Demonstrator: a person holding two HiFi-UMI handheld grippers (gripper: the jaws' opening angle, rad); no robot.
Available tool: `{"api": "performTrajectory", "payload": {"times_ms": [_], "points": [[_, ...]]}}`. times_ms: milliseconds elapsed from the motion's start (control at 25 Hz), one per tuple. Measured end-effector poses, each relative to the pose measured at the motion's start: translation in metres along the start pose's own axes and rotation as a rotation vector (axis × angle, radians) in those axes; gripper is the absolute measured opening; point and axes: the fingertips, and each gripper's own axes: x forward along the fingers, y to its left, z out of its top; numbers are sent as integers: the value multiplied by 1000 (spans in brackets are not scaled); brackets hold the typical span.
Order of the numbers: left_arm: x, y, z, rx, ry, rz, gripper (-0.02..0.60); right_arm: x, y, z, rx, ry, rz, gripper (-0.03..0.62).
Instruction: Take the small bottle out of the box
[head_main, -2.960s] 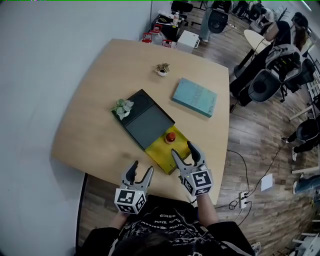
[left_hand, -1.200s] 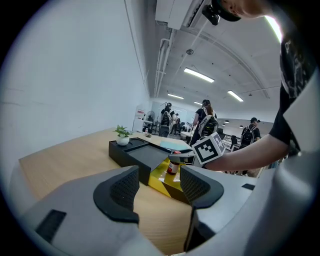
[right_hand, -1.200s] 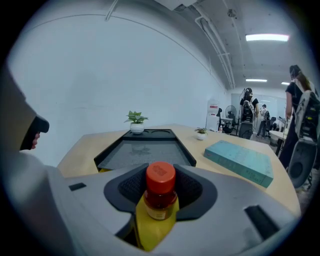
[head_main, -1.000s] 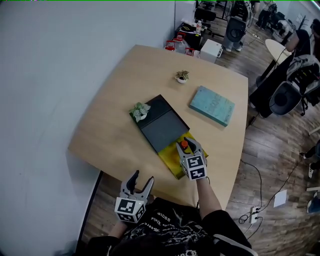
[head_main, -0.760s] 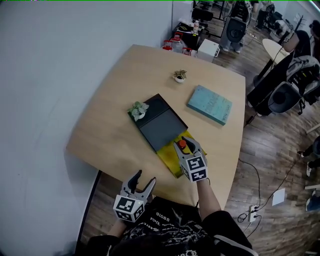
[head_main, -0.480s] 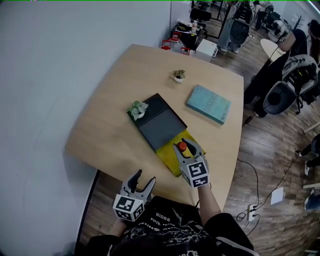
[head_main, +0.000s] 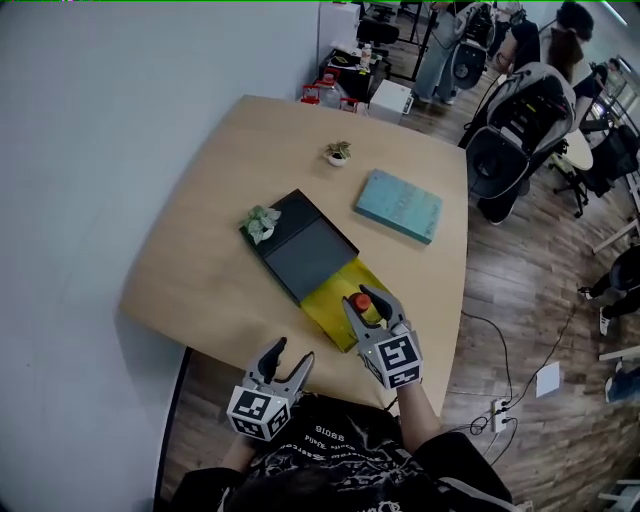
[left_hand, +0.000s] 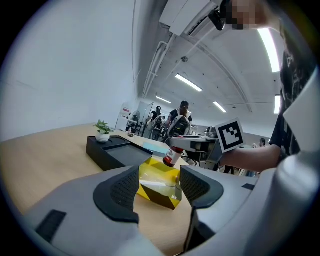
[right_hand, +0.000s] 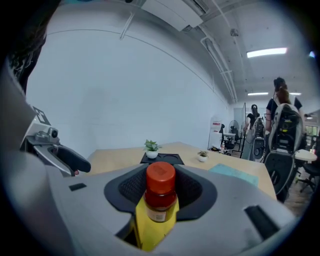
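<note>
The right tongs (head_main: 366, 299) pinch the bottle (right_hand: 160, 192) just above the box (head_main: 335, 312); the left tongs (head_main: 290, 352) stand spread, empty.

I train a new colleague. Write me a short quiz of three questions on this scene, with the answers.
1. True or false: the right gripper is shut on the small brown bottle with a red cap.
2. What stands in the black rectangular tray? A) a small potted plant B) a white cup C) a metal spoon
3. Fill in: the jaws of the left gripper are ____ and hold nothing.
Key: 1 true; 2 A; 3 open.
</note>
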Motion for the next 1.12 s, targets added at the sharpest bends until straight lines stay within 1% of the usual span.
{"api": "performTrajectory", "payload": {"times_ms": [280, 640, 1000, 1120], "points": [[5, -10, 1, 1, -9, -23, 261, -36, 1, 4, 13, -15, -44, 155], [13, -25, 0, 16, -19, -58, 261, -73, -1, -8, 38, -8, -102, 156], [9, -37, 13, 44, -58, -67, 261, -112, -2, -13, 63, -24, -160, 155], [8, -40, 15, 48, -66, -67, 261, -122, -3, -21, 76, -14, -179, 155]]}}
